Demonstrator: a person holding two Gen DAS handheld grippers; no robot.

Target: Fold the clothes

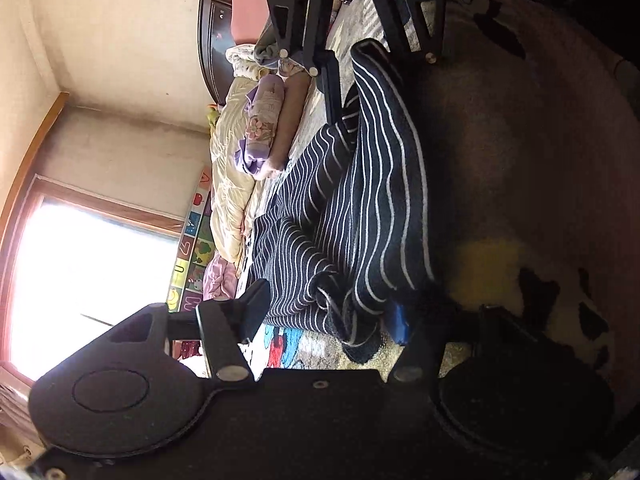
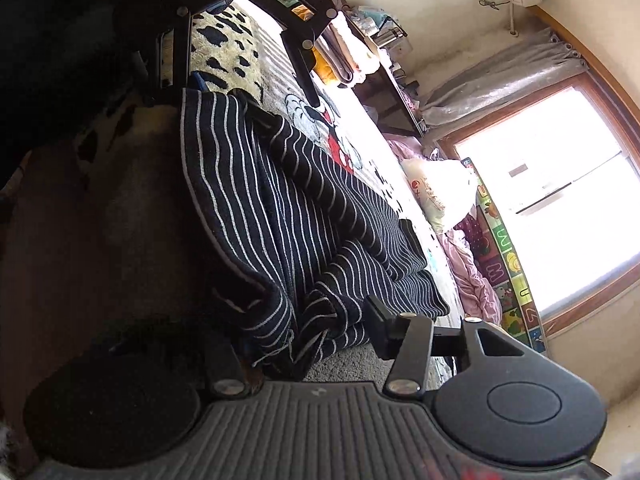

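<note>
dark navy knit garment with thin white stripes (image 1: 360,216), bunched on the cartoon-print bed blanket (image 2: 320,112), long axis running from one hand-held gripper to the other, parallel to the bed's near edge. left hand-held gripper (image 1: 332,320) clamped on one end fold, right hand-held gripper (image 2: 312,336) clamped on the other. open blanket beyond the garment, toward the bright window (image 2: 560,200).

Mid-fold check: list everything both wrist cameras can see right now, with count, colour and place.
Dark navy white-striped knit garment: one, bunched on the bed between both grippers.
Cartoon-mouse print blanket: one, grey, black and red, under the garment.
Cream quilt: one, far bed edge.
Purple floral rolled bundle: one, beside the quilt.
Colourful alphabet mat: one, below the window.
Left gripper: black, fingers around a garment edge.
Right gripper: black, fingers around the opposite edge.
</note>
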